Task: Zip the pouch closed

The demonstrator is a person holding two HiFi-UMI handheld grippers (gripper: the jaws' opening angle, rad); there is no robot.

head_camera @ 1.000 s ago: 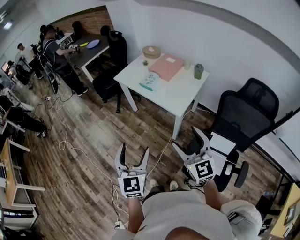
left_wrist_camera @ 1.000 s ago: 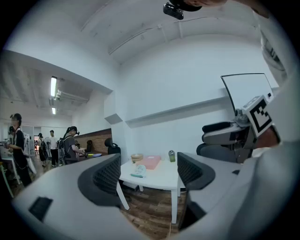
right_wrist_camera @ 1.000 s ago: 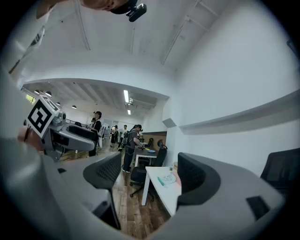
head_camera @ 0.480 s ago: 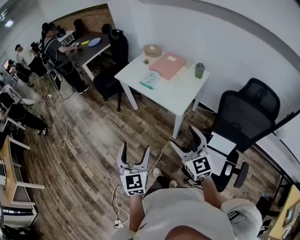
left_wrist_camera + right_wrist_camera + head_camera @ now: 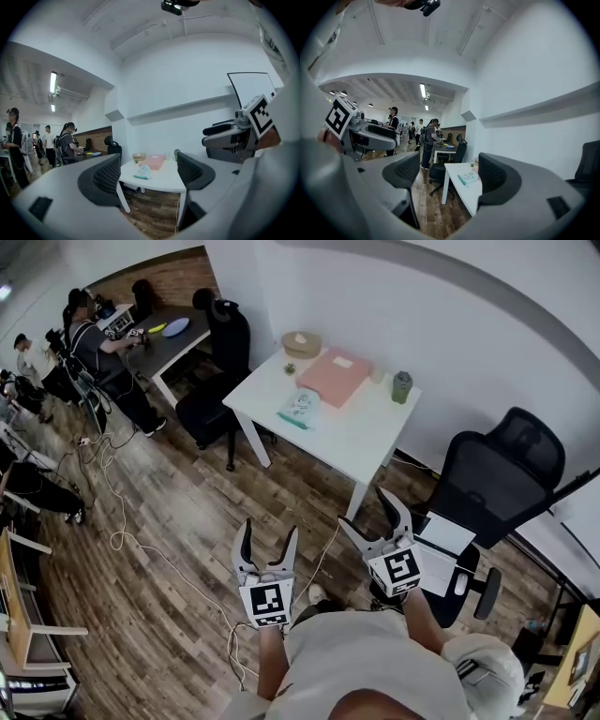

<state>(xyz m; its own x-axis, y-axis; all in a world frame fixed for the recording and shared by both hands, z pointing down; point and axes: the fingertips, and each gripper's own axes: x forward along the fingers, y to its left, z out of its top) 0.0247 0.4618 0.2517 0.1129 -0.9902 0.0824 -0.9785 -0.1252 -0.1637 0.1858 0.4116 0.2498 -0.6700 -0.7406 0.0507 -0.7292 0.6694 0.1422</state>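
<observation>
The pouch (image 5: 300,409), teal and white, lies flat near the left front of the white table (image 5: 356,437), well ahead of me. It shows small between the jaws in the left gripper view (image 5: 142,172) and in the right gripper view (image 5: 468,178). My left gripper (image 5: 269,542) hangs open over the wood floor with nothing in it. My right gripper (image 5: 366,514) is open too and empty, a little nearer the table's front corner. Both are far from the pouch.
On the table also lie a pink flat box (image 5: 335,374), a green cup (image 5: 402,386) and a tan bowl (image 5: 302,342). A black office chair (image 5: 497,479) stands at the right, another (image 5: 220,362) at the table's left. Cables (image 5: 141,531) run over the floor. People stand at a far desk (image 5: 155,334).
Both grippers have risen slightly in the head view and stayed open. The view has shifted a little, so the far desk and people sit further left.
</observation>
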